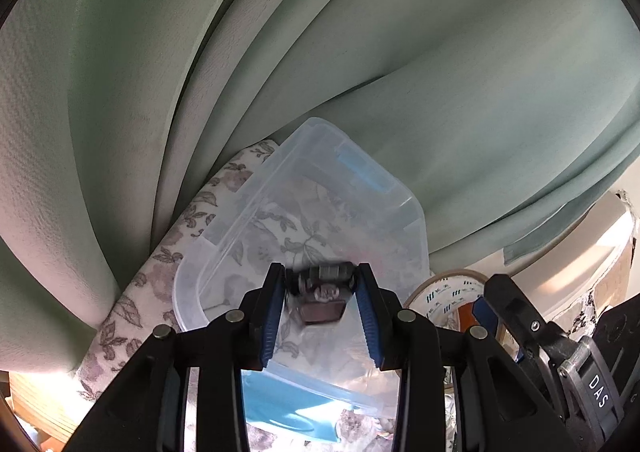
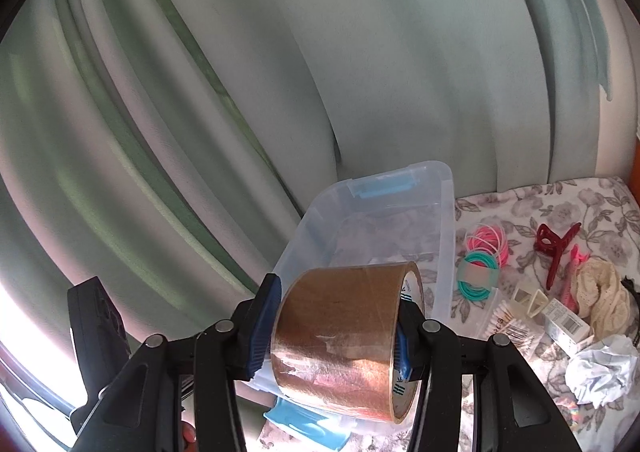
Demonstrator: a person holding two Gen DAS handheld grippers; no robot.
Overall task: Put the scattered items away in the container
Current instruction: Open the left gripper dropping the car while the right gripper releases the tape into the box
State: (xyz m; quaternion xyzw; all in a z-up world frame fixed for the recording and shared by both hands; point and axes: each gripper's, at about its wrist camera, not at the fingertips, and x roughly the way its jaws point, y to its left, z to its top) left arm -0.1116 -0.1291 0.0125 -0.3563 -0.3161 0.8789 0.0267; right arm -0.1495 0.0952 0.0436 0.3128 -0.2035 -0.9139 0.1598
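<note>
The clear plastic container (image 2: 372, 220) is the largest task item: thin-walled, light and somewhat flexible, with blue latch handles at its ends, so it is judged liable to slide on cloth if pushed at the rim. It stands lidless on the floral cloth (image 2: 560, 204), at the cloth's far edge against the folds of a pale green curtain (image 2: 280, 52). The roll of brown packing tape (image 2: 344, 336) is next in size: a stiff ring, moderately heavy, with a glossy and probably slippery outer wrap. The right gripper (image 2: 336, 328) is clamped across the roll's two flat faces, which is the sound place to hold it, and carries it over the container's near rim. The left gripper (image 1: 320, 284) is clenched on a small dark object (image 1: 324, 294) (metal and brown parts; its identity cannot be told), hard and light by appearance, held above the container's interior. Loose items lie on the cloth to the right of the container: a crumpled paper ball (image 2: 604, 372), cream lace fabric (image 2: 600, 300), a dark red claw clip (image 2: 556, 248), pink elastic bands (image 2: 490, 240), teal elastic bands (image 2: 478, 276) and a packet of cotton swabs (image 2: 508, 324). These are soft or small and are best pinched at the middle.
</note>
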